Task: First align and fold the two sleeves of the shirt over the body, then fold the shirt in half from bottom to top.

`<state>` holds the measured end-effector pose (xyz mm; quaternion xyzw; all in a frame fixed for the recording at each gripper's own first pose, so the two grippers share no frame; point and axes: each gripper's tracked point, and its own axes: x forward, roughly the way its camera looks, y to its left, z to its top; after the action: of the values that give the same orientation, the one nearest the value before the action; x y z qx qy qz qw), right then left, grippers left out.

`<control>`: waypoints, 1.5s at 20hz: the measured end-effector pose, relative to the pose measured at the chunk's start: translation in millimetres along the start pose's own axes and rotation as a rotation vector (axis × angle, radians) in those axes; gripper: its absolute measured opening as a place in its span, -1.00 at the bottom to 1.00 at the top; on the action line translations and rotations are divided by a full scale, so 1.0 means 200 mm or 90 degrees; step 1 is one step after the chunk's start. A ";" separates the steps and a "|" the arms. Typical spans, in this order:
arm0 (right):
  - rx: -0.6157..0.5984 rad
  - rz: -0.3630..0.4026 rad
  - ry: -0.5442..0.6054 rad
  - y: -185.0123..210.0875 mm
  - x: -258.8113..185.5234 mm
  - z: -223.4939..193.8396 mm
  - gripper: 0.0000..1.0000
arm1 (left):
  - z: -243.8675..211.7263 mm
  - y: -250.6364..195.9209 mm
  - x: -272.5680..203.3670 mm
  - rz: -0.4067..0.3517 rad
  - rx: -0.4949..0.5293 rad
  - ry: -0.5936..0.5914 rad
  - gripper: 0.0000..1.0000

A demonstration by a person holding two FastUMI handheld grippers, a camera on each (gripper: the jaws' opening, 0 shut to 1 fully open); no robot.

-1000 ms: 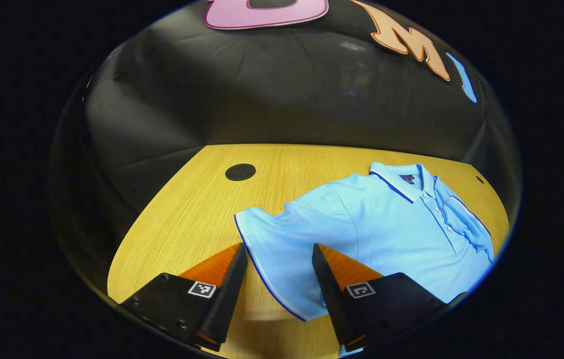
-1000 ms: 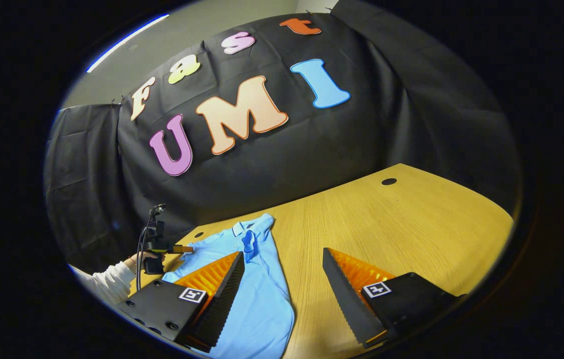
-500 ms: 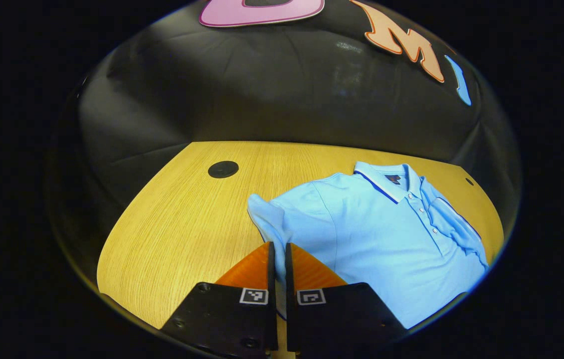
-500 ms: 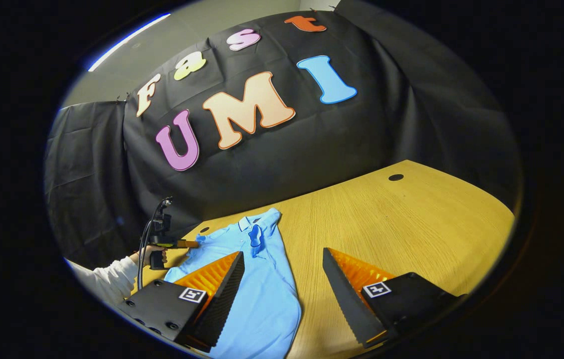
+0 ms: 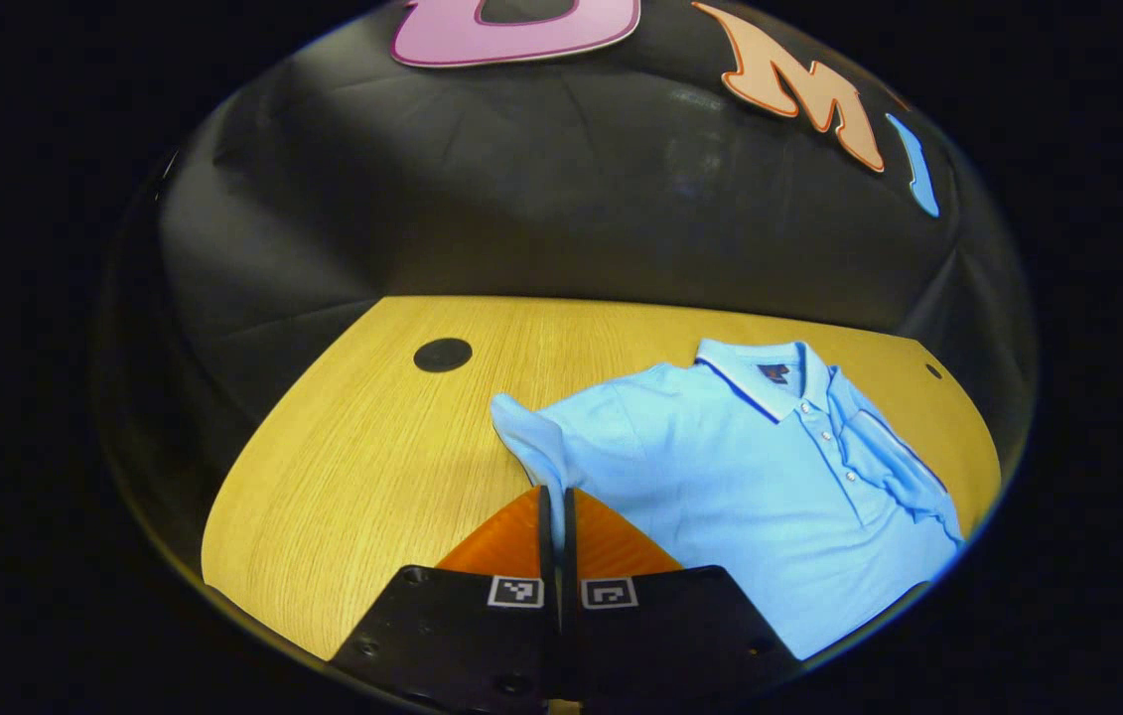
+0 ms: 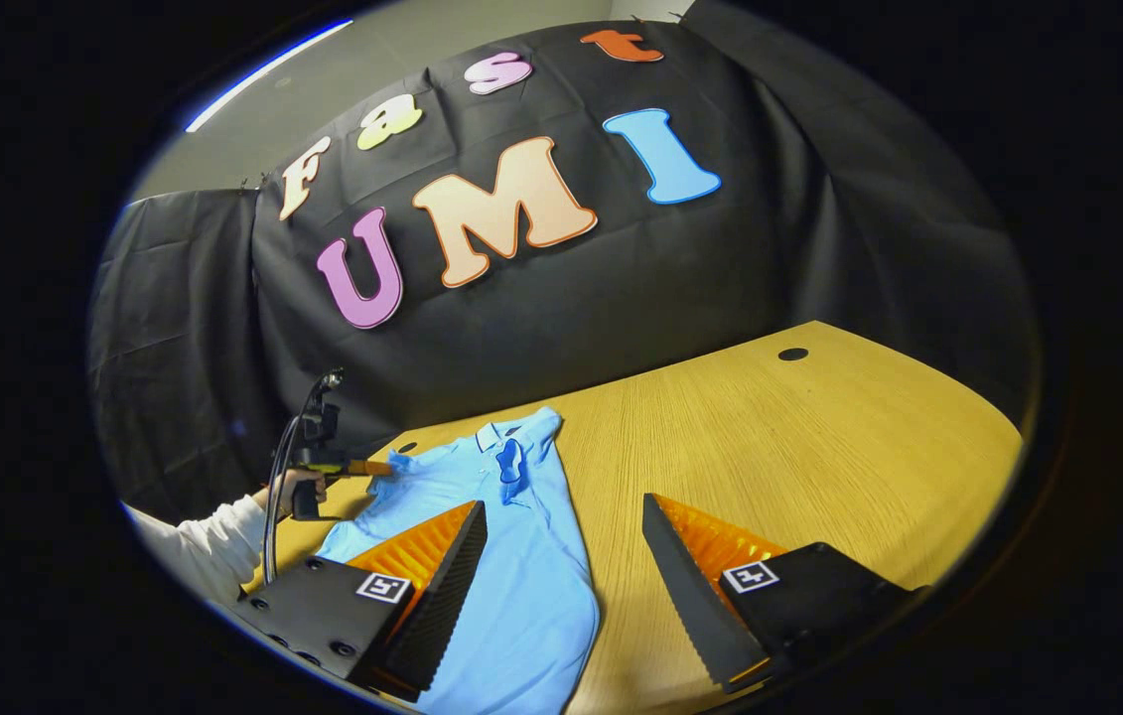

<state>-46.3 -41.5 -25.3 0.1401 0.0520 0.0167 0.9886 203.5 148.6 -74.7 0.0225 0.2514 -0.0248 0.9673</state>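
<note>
A light blue polo shirt [image 5: 750, 467] lies face up on the wooden table [image 5: 372, 447], collar toward the booth wall. One sleeve [image 5: 894, 457] lies folded over the chest. The other sleeve [image 5: 529, 442] is bunched and raised off the table, and my left gripper [image 5: 553, 494] is shut on its hem. In the right gripper view the shirt [image 6: 531, 586] runs under the left finger of my right gripper [image 6: 561, 508], which hovers open above the shirt's side edge and the table [image 6: 819, 437]. Farther off, a hand holds the left gripper [image 6: 362, 467] at the sleeve.
Black cable holes sit in the tabletop [image 5: 442, 355], [image 5: 933, 370], [image 6: 792, 354]. The person's white sleeve [image 6: 204, 541] reaches in at the table's left end. Black cloth walls close in behind the table. Bare wood stretches to the right of the shirt in the right gripper view.
My left gripper has gone from open around the flat sleeve to shut on its hem, and the sleeve has bunched up off the table. The right gripper stays open, almost unmoved.
</note>
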 end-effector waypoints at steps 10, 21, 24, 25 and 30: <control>-0.010 0.027 0.015 0.06 0.04 -0.05 0.96 | 0.29 -0.74 -0.33 -0.178 0.061 -0.071 -1.00; -0.018 0.036 0.034 0.08 -0.02 -0.14 0.95 | 0.11 -1.33 -0.25 -0.290 0.107 -0.014 -1.00; -0.021 0.041 0.039 0.10 -0.02 -0.15 0.95 | 0.10 -1.35 -0.22 -0.281 0.113 -0.016 -1.00; -0.022 0.042 0.040 0.10 -0.02 -0.16 0.96 | 0.10 -1.36 -0.23 -0.282 0.114 -0.020 -0.96; -0.038 0.050 0.048 0.14 -0.04 -0.19 0.96 | 0.10 -1.29 -0.31 -0.240 0.143 -0.041 0.10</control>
<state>-59.5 -4.9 -53.4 0.1119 0.0833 0.0622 0.9883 143.9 -108.1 -36.2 0.0820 0.2160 -0.2337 0.9445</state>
